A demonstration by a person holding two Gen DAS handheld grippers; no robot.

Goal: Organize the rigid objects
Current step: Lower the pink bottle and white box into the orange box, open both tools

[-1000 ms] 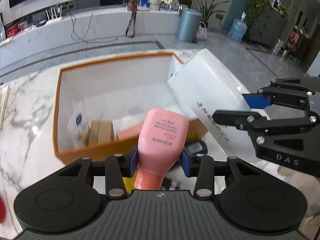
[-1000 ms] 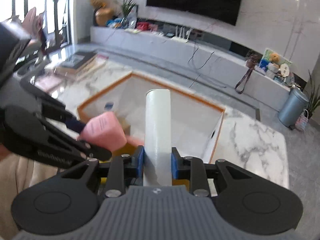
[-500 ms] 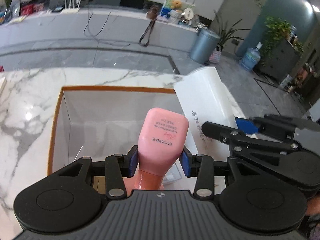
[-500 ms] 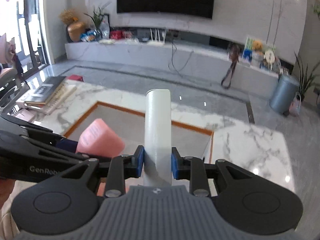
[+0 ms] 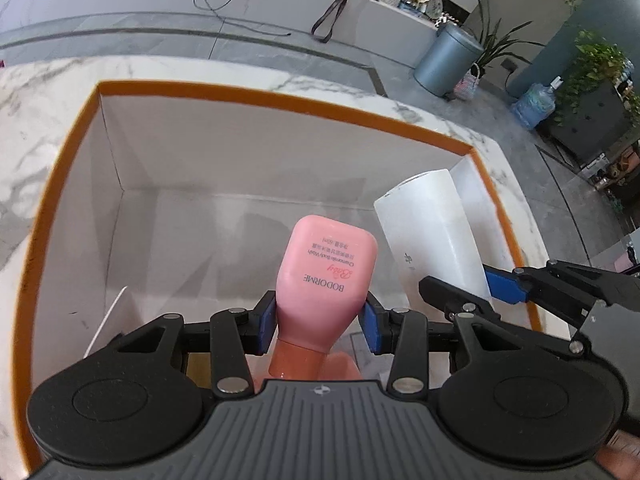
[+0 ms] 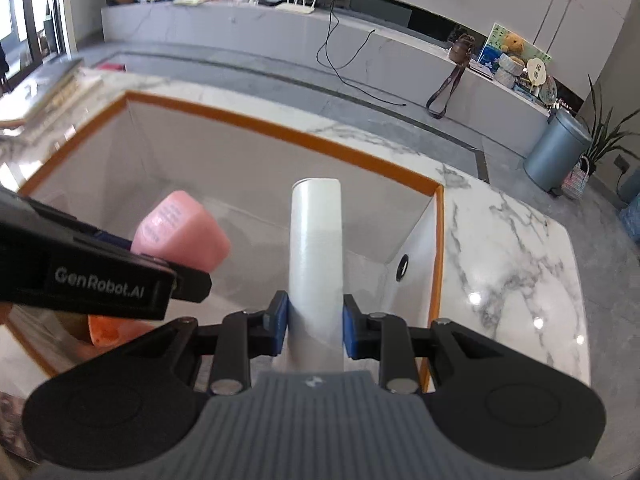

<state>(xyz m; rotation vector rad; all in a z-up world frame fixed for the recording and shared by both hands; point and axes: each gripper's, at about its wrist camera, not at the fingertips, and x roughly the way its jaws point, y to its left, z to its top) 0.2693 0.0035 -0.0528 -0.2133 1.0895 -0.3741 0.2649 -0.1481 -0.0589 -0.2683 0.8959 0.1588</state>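
My left gripper (image 5: pixel 318 322) is shut on a pink BODORME bottle (image 5: pixel 326 272), held upside down with its orange cap toward the camera. My right gripper (image 6: pixel 314 330) is shut on a white tube-shaped container (image 6: pixel 316 248). Both hang over the open white box with the orange rim (image 5: pixel 280 100), side by side. In the left wrist view the white container (image 5: pixel 432 232) and right gripper (image 5: pixel 480 292) sit to the right of the pink bottle. In the right wrist view the pink bottle (image 6: pixel 180 232) and left gripper (image 6: pixel 120 276) sit at left.
The box (image 6: pixel 280 128) rests on a white marble table (image 6: pixel 512 248). Its far floor looks bare; the near part is hidden by the grippers. A round hole (image 6: pixel 402 266) marks its right wall. Books (image 6: pixel 52 92) lie at the table's far left. A grey bin (image 6: pixel 556 152) stands beyond.
Both grippers moved forward and down over the box, keeping their objects. The box now fills both views, and the items at its near side have dropped out of sight.
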